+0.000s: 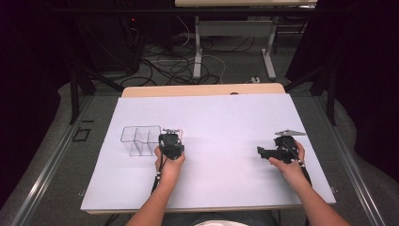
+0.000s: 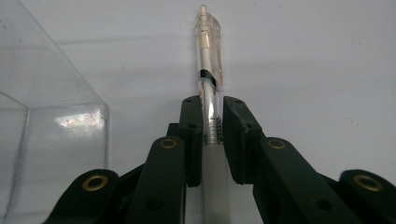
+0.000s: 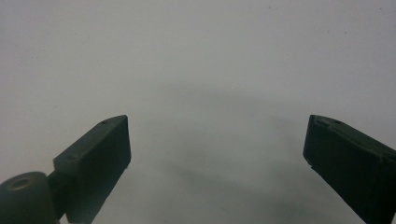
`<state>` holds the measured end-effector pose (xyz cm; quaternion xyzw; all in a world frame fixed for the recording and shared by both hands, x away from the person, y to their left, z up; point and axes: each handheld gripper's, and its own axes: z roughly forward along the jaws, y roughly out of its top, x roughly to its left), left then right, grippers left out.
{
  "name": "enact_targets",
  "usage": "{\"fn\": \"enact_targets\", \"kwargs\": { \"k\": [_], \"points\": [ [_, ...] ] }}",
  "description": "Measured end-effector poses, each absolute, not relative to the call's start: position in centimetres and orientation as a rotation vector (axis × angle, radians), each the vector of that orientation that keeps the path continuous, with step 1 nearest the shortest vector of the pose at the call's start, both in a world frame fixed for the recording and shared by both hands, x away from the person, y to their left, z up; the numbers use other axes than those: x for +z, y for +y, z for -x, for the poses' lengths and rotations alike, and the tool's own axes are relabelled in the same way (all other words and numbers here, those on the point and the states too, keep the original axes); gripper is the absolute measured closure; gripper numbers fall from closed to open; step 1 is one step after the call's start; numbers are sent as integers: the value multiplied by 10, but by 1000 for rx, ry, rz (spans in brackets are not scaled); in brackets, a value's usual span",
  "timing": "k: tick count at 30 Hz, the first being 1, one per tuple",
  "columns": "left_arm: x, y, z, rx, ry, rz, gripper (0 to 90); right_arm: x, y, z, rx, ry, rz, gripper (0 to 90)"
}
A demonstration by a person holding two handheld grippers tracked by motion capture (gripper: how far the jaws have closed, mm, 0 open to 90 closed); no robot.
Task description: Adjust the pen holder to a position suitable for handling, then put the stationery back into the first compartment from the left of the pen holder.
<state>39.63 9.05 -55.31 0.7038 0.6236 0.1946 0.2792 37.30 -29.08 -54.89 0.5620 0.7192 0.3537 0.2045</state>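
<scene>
Clear plastic catches the light on the pen (image 2: pixel 208 60), a transparent-barrelled retractable one that lies on the white table sheet (image 1: pixel 226 122) and runs straight up the middle of the left gripper view. Its clip end, with a small black band on the barrel, points away from the camera, well past the jaw tips, while the frosted grip end runs back between the jaws toward the bottom of that view. The left gripper (image 2: pixel 212 105) has its two black jaws drawn in on the pen from either side, the pads pressing the barrel just above the spring section, so the pen is clamped about midway along its length. To the left of the jaws, just beside them, stands a clear plastic organiser box (image 2: pixel 51 116); in the high view this box (image 1: pixel 139 139) shows compartments and sits immediately left of the left gripper (image 1: pixel 171 136), near the middle-left of the sheet. The pen is outside the box, resting on the sheet beside its wall. Well apart, on the right side of the sheet, the right gripper (image 3: pixel 217 154) is held in the person's right hand (image 1: pixel 288 162) with its jaws wide apart over bare white surface, nothing between them.
</scene>
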Motion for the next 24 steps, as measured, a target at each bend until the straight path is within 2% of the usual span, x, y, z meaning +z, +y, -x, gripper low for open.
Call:
{"fn": "enact_targets", "kwargs": {
  "k": [11, 24],
  "points": [
    [-553, 90, -396, 527, 1664, -1896, 801, -549, -290, -373, 989, 2010, -1566, 71],
    [-544, 89, -393, 473, 1592, -1881, 802, -548, -289, -372, 1007, 2009, -1539, 75]
  ]
}}
